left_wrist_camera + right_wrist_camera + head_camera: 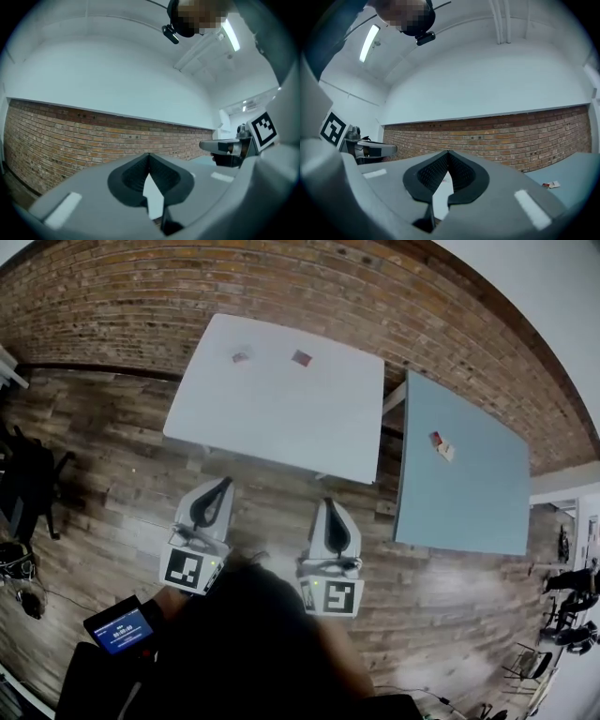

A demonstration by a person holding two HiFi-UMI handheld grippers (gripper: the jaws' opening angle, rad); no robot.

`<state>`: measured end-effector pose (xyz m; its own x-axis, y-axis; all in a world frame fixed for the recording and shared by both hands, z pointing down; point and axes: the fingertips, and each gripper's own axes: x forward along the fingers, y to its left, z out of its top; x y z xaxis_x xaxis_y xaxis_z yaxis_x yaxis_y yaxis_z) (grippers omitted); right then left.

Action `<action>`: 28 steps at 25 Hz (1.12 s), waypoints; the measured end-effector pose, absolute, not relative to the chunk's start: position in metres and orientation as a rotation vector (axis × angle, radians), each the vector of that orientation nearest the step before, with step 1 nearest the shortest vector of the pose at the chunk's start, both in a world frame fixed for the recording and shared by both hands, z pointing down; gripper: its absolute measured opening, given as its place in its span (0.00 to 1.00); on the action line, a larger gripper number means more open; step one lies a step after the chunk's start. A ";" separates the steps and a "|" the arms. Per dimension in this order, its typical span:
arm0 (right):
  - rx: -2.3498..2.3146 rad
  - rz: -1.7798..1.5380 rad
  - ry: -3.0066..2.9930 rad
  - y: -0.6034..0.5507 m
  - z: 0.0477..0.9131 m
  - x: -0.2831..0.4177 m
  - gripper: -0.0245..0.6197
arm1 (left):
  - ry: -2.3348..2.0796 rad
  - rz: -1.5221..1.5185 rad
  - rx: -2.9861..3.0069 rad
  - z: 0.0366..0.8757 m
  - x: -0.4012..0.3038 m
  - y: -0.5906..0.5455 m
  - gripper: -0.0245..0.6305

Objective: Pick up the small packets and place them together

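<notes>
- Holding my left gripper (223,484) and right gripper (329,504) side by side over the wooden floor (103,456), I have each pair of jaws pressed together at the tips, with nothing pinched between them.
- The white counter (281,427) stands straight ahead, its near edge well apart from my jaw tips, and bare floorboards lie between us.
- On its far half lie two small packets, apart from each other: the left-hand packet (242,356) and the right-hand packet (301,357).
- The blue-grey counter (469,493) stands to my right, set at an angle, with a narrow gap between it and the white counter.
- Toward its far left part a red packet (435,438) and a pale packet (447,452) lie just beside each other.
- The brick wall (187,287) runs behind both counters and closes off their far side.
- A black chair (33,488) stands on the floor at my far left, well apart from the white counter.
- A small lit screen (120,629) sits low at my left, near my left gripper's marker cube.
</notes>
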<state>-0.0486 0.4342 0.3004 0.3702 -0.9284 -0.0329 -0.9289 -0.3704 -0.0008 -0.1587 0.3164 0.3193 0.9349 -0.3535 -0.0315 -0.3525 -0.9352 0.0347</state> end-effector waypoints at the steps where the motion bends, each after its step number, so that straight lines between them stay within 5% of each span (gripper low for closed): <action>1: -2.586 0.045 1.764 0.437 0.301 -0.048 0.04 | -0.572 -0.070 3.044 0.317 -0.157 0.321 0.04; 28: -2.646 0.107 1.800 0.405 0.338 0.004 0.04 | -0.577 -0.093 3.150 0.339 -0.087 0.313 0.04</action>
